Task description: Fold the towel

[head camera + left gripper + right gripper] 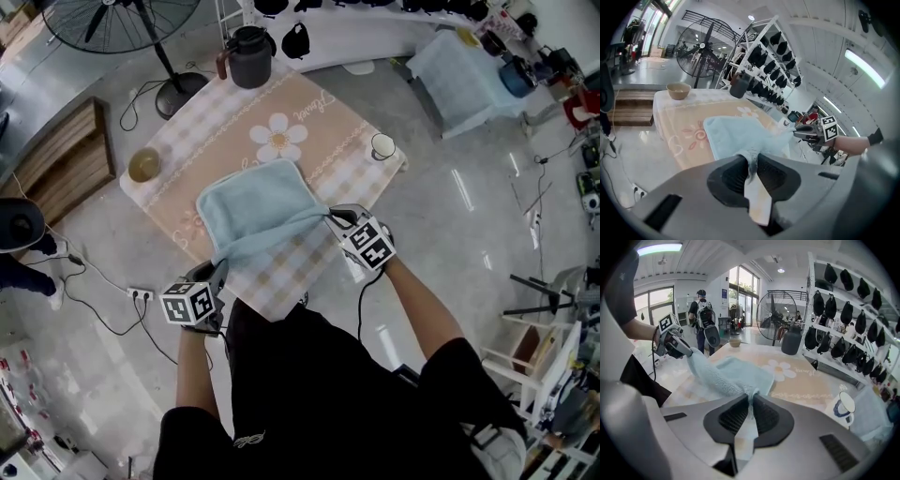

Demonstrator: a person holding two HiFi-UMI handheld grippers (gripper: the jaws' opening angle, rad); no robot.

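Two claws: left claw (218, 269) and right claw (332, 217), each clamped shut on one near corner of the towel, both corners lifted off the counter.
Towel: pale blue terry towel (255, 208). The far part lies flat on the counter, the near edge is raised and stretched between the claws.
Counter: low, under a beige checked cloth with a white daisy print (314, 108).
Head view alone: gives the full layout. Round tan bowl (144, 165) near the cloth's left edge, dark grey lidded kettle (249, 56) at the far corner, white cup (382, 146) at the right corner. All three sit apart from the towel.
Left gripper view: own jaws pressed on a pinch of blue terry. The right claw shows across the counter, gripping the other corner.
Right gripper view: own jaws likewise closed on a fold of towel. The left claw shows at far left with towel trailing from it. Only this view shows a person with a backpack (703, 319) standing beyond the counter.
Both gripper views: white rack of black caps (771, 47) and black pedestal fan (705, 49) behind the counter.
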